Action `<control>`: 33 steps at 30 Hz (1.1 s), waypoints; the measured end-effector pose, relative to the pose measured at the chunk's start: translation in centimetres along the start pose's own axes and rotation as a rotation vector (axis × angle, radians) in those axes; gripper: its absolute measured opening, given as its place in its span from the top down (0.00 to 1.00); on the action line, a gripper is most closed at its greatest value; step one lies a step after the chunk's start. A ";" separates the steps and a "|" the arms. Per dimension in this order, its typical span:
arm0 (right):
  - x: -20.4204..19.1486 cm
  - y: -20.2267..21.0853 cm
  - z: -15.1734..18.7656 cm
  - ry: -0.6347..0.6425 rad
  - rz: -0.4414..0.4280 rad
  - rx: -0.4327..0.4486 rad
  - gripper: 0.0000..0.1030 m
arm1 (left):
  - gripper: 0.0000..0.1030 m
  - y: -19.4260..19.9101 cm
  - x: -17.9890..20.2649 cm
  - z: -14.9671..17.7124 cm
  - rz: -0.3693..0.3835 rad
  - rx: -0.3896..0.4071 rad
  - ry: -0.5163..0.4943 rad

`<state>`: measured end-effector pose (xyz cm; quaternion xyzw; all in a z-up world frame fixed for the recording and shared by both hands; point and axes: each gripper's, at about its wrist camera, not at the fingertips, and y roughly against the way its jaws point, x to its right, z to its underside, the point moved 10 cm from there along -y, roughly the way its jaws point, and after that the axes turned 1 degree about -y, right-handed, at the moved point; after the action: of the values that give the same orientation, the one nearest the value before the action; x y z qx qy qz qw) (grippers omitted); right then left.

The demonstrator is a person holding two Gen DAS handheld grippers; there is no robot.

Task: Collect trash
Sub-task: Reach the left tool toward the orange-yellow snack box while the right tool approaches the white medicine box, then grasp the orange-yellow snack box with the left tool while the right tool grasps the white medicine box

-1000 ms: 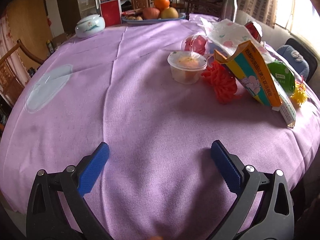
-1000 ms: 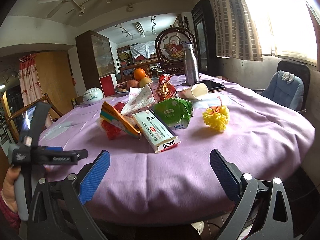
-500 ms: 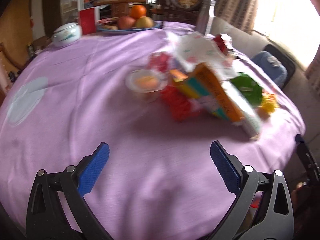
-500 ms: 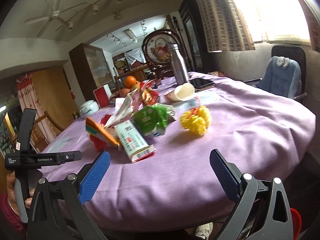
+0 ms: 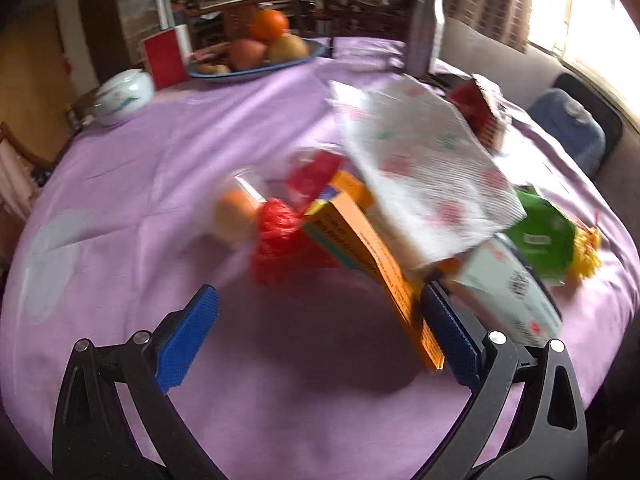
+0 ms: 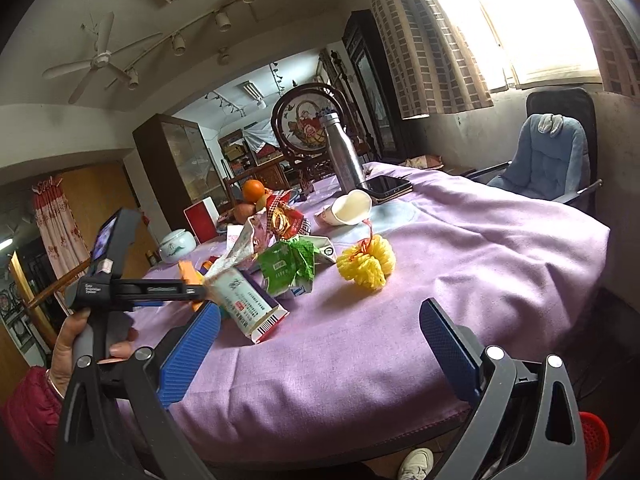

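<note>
Purple-clothed tabletop (image 6: 460, 264); trash pile (image 5: 400, 208) seemingly all uncollected. Left claw (image 5: 316, 336) and right claw (image 6: 320, 344) spread, empty.

Somebody's lived-in dining room at home

Round surface (image 6: 500, 240) under a purple cloth, fruit plate (image 5: 256, 68), ceiling fan (image 6: 96, 64), glass-front cabinet (image 6: 180, 164), flowery curtain (image 6: 60, 224) by a wooden door, cushioned chair (image 6: 548, 160) at the window.
</note>
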<state>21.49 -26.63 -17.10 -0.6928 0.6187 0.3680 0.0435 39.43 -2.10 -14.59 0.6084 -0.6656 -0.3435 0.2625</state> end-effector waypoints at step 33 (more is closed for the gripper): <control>-10.7 -12.0 4.8 0.250 -0.065 -0.347 0.47 | 0.06 1.8 -5.5 -1.0 0.162 0.177 0.098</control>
<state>30.40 -12.60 -19.32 -0.7497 0.5240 0.3786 -0.1414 39.71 3.30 -12.19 0.5897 -0.7265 -0.2310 0.2667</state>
